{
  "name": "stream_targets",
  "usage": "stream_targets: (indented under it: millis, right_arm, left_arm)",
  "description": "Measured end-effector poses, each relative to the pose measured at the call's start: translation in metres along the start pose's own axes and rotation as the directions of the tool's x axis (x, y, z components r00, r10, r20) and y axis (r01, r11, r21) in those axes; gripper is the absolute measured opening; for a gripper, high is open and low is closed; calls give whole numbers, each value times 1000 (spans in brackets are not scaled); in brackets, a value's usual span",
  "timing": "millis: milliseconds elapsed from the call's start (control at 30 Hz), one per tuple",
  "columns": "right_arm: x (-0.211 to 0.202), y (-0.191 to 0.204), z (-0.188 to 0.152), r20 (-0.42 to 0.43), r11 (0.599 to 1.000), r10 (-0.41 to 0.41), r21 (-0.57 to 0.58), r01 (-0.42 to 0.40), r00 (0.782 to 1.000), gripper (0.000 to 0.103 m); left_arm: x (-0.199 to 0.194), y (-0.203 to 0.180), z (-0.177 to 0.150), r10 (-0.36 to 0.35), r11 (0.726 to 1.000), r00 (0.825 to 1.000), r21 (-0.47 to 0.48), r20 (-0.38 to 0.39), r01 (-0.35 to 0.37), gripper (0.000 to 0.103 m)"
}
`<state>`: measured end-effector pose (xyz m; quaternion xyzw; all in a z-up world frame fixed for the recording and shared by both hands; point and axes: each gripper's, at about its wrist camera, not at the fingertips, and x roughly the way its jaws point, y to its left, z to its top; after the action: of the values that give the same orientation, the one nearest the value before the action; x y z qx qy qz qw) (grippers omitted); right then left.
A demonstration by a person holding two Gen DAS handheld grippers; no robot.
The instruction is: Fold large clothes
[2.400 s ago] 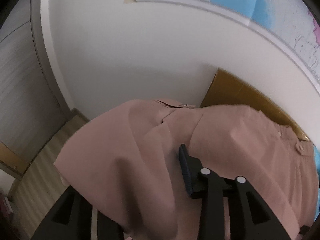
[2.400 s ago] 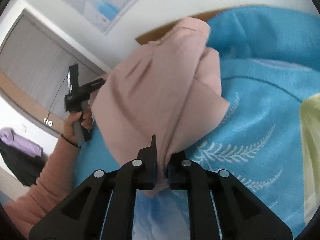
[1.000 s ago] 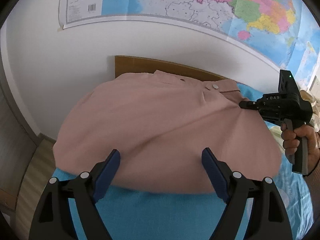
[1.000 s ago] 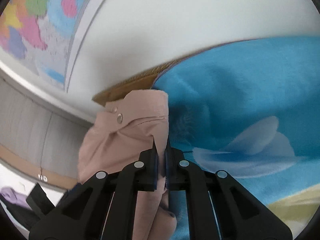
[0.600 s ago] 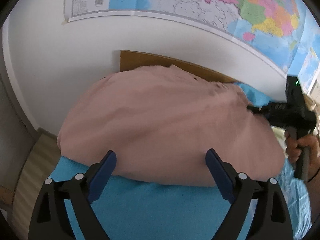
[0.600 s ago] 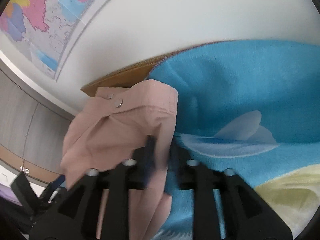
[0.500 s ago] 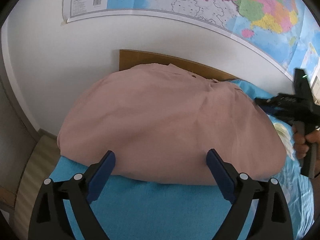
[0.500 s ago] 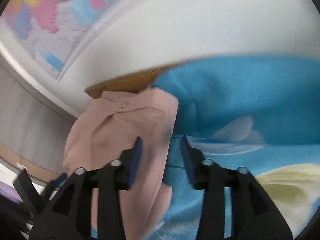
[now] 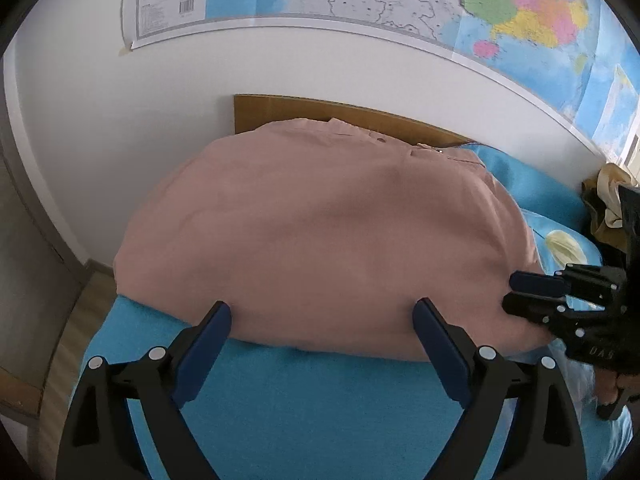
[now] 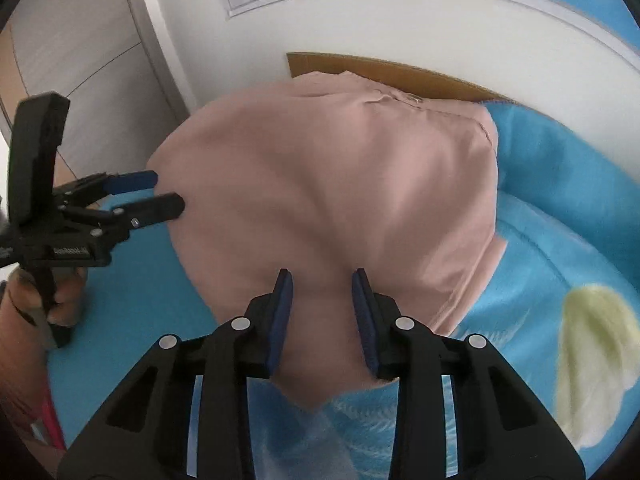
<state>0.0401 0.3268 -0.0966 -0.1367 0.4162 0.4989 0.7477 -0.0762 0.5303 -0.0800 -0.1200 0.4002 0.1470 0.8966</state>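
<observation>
Right wrist view: the right claw (image 10: 322, 300) is seen part-open, jaws just narrowed around the near edge of the pink garment (image 10: 340, 184), not pinched. Beyond, the left claw (image 9: 322, 334) is held wide, empty. Soft, light cloth on the bed (image 9: 280, 408) is best gripped at corners.

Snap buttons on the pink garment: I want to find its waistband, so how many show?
2, both small metal ones along the far edge by the headboard: one nearer the middle of the pink garment, one toward its right corner. Folds may hide others.
</observation>
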Motion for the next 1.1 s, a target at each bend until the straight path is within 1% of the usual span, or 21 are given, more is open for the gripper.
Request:
stream_targets:
  millis: [67,100,167,200,333,367,500,533,567,600,700,733,833,900,933,967,1000,1033,1067,1100]
  right_arm:
    - [-10,0,-3,7,1000,-1,-14,1,1000,31]
    - [-16,0,-3,17,1000,7,-6,-7,1000,32]
    - [-25,-2,-5,33,1000,30,-1,-30,999,31]
    - [-27,-2,-4,37,1000,23,4,-23,999,32]
    - [-25,-6,-12,3,1000,19,2,-19,1000,33]
    - [-21,-1,-12,-4,1000,15,-7,-15,1000,33]
    - [-13,13,-9,-8,999,-13,-44,13,1000,35]
    - [-14,14,-8,-9,999,-19,-48,18,1000,37]
    - [-13,16,-5,-8,999,-12,-48,12,1000,39]
    - [-15,16,-3,-5,999,0,-46,0,1000,37]
    - [-26,7,8,37,1000,14,-15,-13,999,39]
    - [-27,2,13,45,1000,13,3,-13,999,39]
    - [-21,-15,26,54,998,-17,57,14,998,39]
    - [-6,-24,30,20,995,-58,78,56,998,40]
    - [5,-26,29,-18,995,-63,78,64,998,40]
    - [9,-26,27,-24,995,-66,74,67,998,40]
    - [10,-24,24,-20,995,-75,65,76,997,43]
    - [8,-21,22,-9,995,-78,61,79,997,50]
    - [4,-18,20,7,995,-72,65,71,997,53]
    - [-1,-17,19,23,995,-68,68,66,997,59]
  left_arm:
    - [-3,-4,-3,10,1000,1000,3,2,-10,88]
    - [-5,-7,-3,18,1000,1000,7,4,-18,88]
    - [-7,-14,-4,42,999,999,23,13,-42,87]
    - [-9,-17,-4,43,999,999,28,20,-43,87]
    - [-12,-28,-4,24,999,999,43,32,-25,87]
    - [-11,-29,-3,25,999,999,43,32,-26,87]
    - [-8,-34,-2,14,999,1000,40,27,-15,87]
    - [-7,-35,-1,10,999,1000,41,27,-12,87]
    - [-7,-37,0,9,999,1000,43,28,-10,87]
    - [-7,-38,1,9,999,1000,45,29,-10,87]
    - [-5,-39,5,1,999,1000,41,29,-2,87]
    - [-3,-39,6,-3,999,1000,34,29,2,84]
    - [5,-37,10,-9,1000,1000,2,16,9,84]
    - [12,-39,11,6,1000,1000,-3,4,-6,84]
    - [15,-39,11,16,1000,1000,-9,2,-16,85]
    - [17,-40,10,21,1000,1000,-12,-1,-21,85]
    - [19,-42,8,32,999,999,-11,-5,-32,86]
    - [19,-43,6,48,999,999,-8,-4,-48,86]
    - [17,-45,6,54,999,999,-6,-3,-54,88]
    - [14,-47,5,54,998,999,-8,-1,-54,88]
